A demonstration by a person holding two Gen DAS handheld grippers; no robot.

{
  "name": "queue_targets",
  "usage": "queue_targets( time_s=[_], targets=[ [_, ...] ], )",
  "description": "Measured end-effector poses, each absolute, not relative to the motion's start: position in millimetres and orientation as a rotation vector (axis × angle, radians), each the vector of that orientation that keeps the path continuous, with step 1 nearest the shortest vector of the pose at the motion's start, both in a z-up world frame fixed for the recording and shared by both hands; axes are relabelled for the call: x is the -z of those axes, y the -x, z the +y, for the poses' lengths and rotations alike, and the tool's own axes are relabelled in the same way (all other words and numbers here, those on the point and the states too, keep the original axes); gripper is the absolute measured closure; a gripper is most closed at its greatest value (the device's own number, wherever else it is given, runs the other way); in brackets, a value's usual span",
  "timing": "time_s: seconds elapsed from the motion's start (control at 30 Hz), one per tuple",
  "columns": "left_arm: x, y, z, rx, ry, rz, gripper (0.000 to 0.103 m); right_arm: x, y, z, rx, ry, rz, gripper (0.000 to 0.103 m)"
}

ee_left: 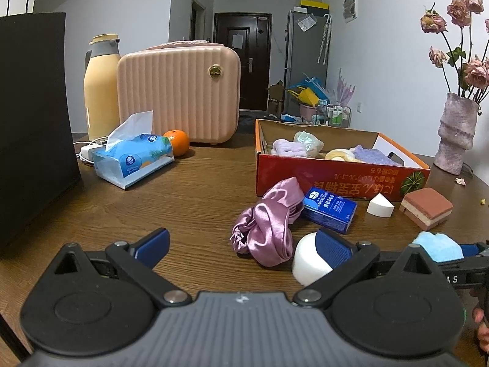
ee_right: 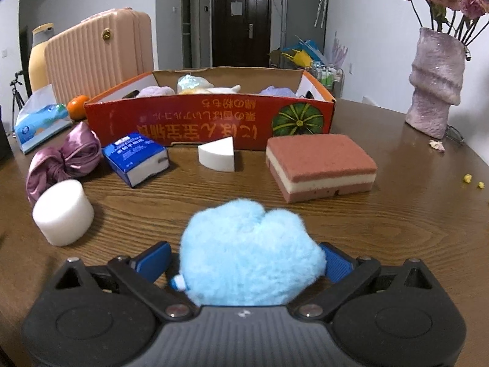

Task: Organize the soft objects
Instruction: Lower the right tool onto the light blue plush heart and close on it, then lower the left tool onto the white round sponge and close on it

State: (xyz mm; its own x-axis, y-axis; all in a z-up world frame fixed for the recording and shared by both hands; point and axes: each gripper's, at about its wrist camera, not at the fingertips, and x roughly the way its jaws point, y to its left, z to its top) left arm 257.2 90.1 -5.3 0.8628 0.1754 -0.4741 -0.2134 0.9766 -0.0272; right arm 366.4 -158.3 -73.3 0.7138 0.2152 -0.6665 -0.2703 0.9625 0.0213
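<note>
Brown wood-grain table [ee_left: 195,195] fills the left wrist view, where the left gripper [ee_left: 244,247] hangs with jaws wide apart and empty, its right finger just in front of a white foam cylinder [ee_left: 307,260], while the red cardboard box [ee_left: 336,180] already holds several soft pieces. From the right wrist view, the right gripper [ee_right: 246,260] has its jaws spread around a fluffy blue pompom [ee_right: 250,253] without clearly pinching it. Closing gently and centred should keep the fluff from squirting out before lifting over the box wall [ee_right: 211,122].

Pink case [ee_left: 178,93], thermos [ee_left: 101,85], tissues [ee_left: 134,159], orange [ee_left: 177,142], vase [ee_right: 435,82].
</note>
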Motion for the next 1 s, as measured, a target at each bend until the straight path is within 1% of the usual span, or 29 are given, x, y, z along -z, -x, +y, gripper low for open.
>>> queue_targets(
  time_s=[0.03,0.07,0.1,0.17,0.7,1.0],
  targets=[
    [6,-257,90,-0.205,0.079,0.491,0.0,73,-367,-158,-0.275,0.08,0.725,0.009],
    [6,-258,90,-0.206,0.079,0.492,0.0,73,-368,-158,-0.278,0.081,0.72,0.015],
    [6,-258,90,-0.207,0.079,0.494,0.0,72,-367,-158,-0.285,0.078,0.714,0.018],
    [7,-259,90,-0.207,0.079,0.498,0.0,71,-367,-158,-0.294,0.077,0.709,0.02],
    [15,-266,87,-0.218,0.072,0.533,0.0,60,-356,-160,-0.295,0.085,0.63,0.021],
    [25,-274,70,-0.174,0.025,0.57,0.0,52,-350,-174,-0.297,0.081,0.577,0.021]
  ],
)
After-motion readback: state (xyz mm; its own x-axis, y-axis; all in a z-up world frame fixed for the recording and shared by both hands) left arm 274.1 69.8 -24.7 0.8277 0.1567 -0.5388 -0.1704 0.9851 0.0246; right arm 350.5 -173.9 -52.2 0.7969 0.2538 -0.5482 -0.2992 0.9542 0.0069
